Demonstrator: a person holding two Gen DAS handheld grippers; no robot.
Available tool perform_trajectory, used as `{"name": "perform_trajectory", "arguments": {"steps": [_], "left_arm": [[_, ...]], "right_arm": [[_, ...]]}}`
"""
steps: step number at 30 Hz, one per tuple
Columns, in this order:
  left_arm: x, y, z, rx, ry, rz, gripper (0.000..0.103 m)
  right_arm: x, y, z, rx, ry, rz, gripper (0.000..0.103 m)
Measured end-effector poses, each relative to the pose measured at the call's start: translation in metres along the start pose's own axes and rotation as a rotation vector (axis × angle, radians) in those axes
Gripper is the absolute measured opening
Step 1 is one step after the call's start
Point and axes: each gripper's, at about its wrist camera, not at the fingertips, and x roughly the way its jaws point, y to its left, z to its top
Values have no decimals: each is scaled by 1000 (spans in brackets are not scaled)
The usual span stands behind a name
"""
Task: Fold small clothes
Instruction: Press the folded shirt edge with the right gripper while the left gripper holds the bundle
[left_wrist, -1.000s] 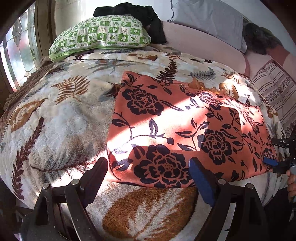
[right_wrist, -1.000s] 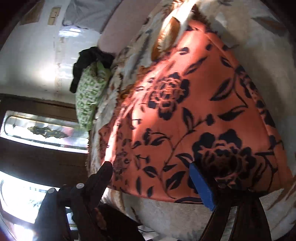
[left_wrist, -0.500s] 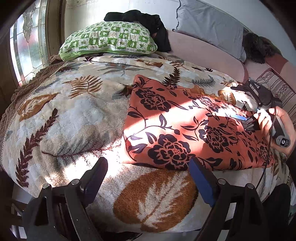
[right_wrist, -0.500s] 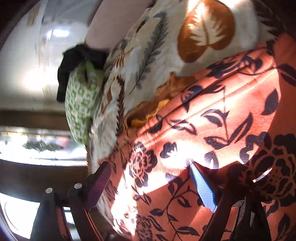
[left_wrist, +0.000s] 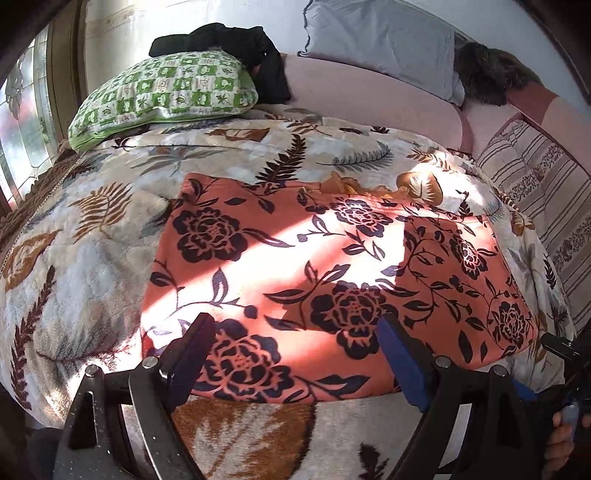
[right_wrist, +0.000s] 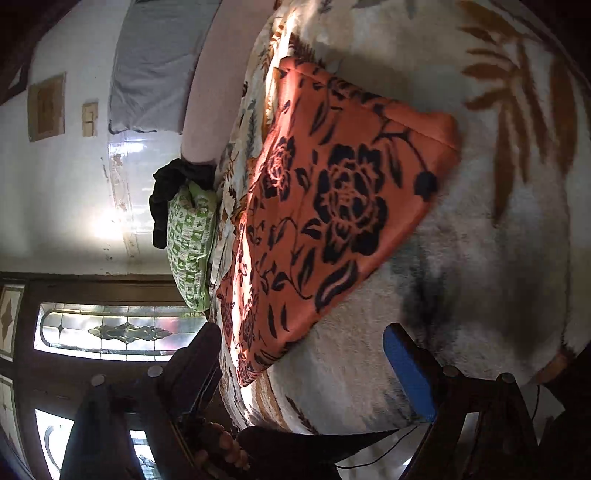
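An orange cloth (left_wrist: 332, 280) with dark flowers lies flat on the leaf-patterned blanket (left_wrist: 85, 258). My left gripper (left_wrist: 295, 354) hangs open over the cloth's near edge, and its pads press on nothing. My right gripper (left_wrist: 565, 365) shows only in part at the lower right, off the cloth's near right corner. In the rolled right wrist view the cloth (right_wrist: 332, 192) stretches away from my right gripper (right_wrist: 303, 369). Its jaws are opening. The cloth's corner sits just ahead of them, ungripped.
A green checked pillow (left_wrist: 166, 96) with a black garment (left_wrist: 240, 48) on it, a grey pillow (left_wrist: 380, 40) and a pink bolster (left_wrist: 369, 99) line the bed's far side. A striped cushion (left_wrist: 546, 192) lies right, a stained-glass window (right_wrist: 122, 332) left. A hand (right_wrist: 221, 450) shows low down.
The right gripper, over the cloth's right part half a second ago, has dropped back to its near right corner. The left gripper pulled away, then came close to the near edge again.
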Motion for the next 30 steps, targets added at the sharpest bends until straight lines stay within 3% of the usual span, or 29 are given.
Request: {"name": "perform_trajectory", "arguments": {"steps": [3, 5, 10, 19, 30], "left_arm": [[5, -18, 10, 0, 23, 46, 89], [0, -25, 14, 7, 10, 89, 89], [-17, -39, 17, 60, -39, 142, 89], [-15, -37, 21, 69, -42, 131, 89], [3, -34, 23, 61, 1, 132, 89]], "right_arm": [[-8, -7, 19, 41, -47, 51, 91], [-13, -6, 30, 51, -104, 8, 92], [-9, -8, 48, 89, -120, -10, 91], [-9, 5, 57, 54, -167, -72, 92], [-2, 12, 59, 11, -156, -115, 92]]}}
